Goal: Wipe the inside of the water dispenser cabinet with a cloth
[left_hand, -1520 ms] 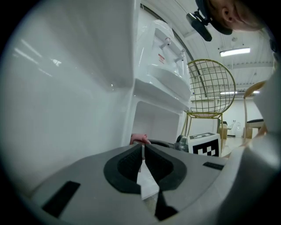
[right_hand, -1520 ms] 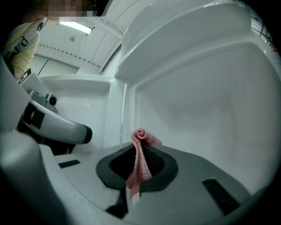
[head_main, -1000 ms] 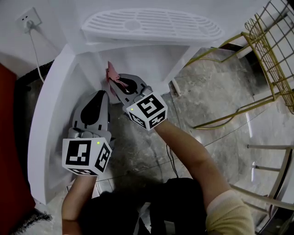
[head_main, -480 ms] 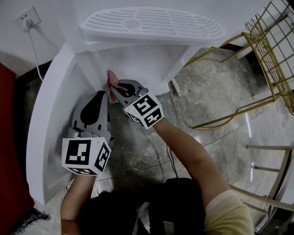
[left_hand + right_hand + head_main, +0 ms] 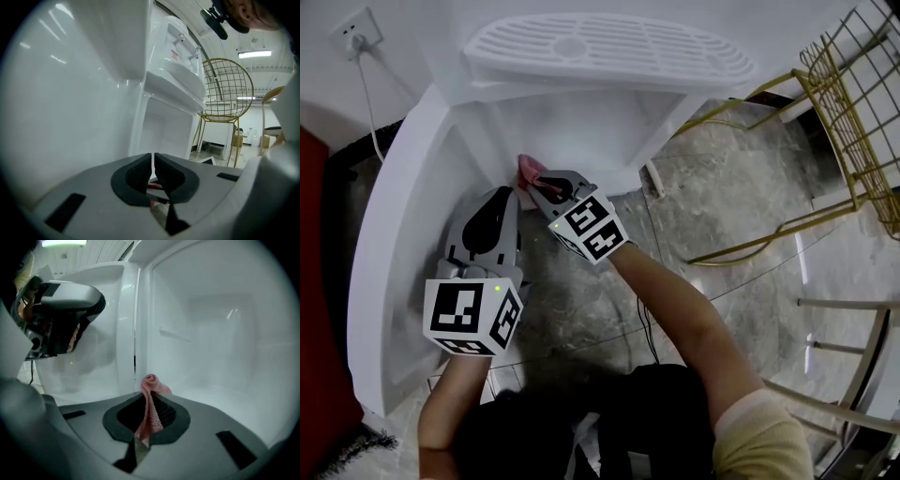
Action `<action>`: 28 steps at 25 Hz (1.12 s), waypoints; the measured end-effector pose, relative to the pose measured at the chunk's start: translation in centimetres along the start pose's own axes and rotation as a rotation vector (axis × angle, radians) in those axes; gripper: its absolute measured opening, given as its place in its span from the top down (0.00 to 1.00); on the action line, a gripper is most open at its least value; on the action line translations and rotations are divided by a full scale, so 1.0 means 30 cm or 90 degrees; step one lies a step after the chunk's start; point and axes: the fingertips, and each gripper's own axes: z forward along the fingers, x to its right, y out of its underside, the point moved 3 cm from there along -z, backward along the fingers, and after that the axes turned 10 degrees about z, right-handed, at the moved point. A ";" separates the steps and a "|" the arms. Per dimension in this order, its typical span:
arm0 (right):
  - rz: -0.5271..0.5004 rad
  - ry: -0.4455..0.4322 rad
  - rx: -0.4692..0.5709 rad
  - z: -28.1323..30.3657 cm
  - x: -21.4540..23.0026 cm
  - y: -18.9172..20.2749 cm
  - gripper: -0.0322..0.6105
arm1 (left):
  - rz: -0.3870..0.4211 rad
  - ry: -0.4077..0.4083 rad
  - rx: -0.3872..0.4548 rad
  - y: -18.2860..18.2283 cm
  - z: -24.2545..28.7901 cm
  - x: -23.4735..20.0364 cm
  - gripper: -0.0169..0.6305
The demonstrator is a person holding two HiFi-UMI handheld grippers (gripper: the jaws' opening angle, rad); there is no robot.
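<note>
The fingers of the right gripper [image 5: 150,411] are closed on a pink cloth [image 5: 151,386]. The cloth stands up between the finger pads, and its rolled top projects past the tips. In the head view, the right gripper [image 5: 534,180] points into the lower left corner of the water dispenser cabinet [image 5: 581,131]. The cloth [image 5: 528,169] lies at the left inner wall, close to the front edge of the opening. The right gripper view places the cloth just beside the vertical seam where the cabinet door [image 5: 98,333] meets the cabinet [image 5: 211,333]. Contact between cloth and wall cannot be confirmed.

The fingers of the left gripper [image 5: 153,172] are drawn together with only a thin slit between them, and nothing is held there. In the head view, the left gripper [image 5: 499,199] sits just to the left of the right gripper, next to the inner face of the open cabinet door [image 5: 398,253]. The left gripper view looks toward the cabinet [image 5: 164,131] opening.

The slotted drip tray [image 5: 609,47] projects above the opening. A gold wire chair [image 5: 853,112] stands on the grey marble floor [image 5: 741,216], to the right of the dispenser and well apart from both grippers.
</note>
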 end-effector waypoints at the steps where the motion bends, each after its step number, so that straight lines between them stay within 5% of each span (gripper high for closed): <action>1: -0.002 0.002 -0.005 -0.002 0.001 0.005 0.91 | 0.000 0.000 0.000 0.000 0.001 0.001 0.93; 15: 0.038 0.050 0.110 -0.116 0.041 -0.121 0.91 | -0.010 -0.009 0.007 0.007 0.008 -0.005 0.93; 24: 0.051 0.021 0.049 -0.113 0.090 -0.190 0.91 | -0.026 -0.023 0.025 0.006 0.015 -0.020 0.93; 28: 0.081 0.055 0.082 -0.071 0.111 -0.186 0.91 | -0.028 -0.026 0.028 0.010 0.014 -0.016 0.93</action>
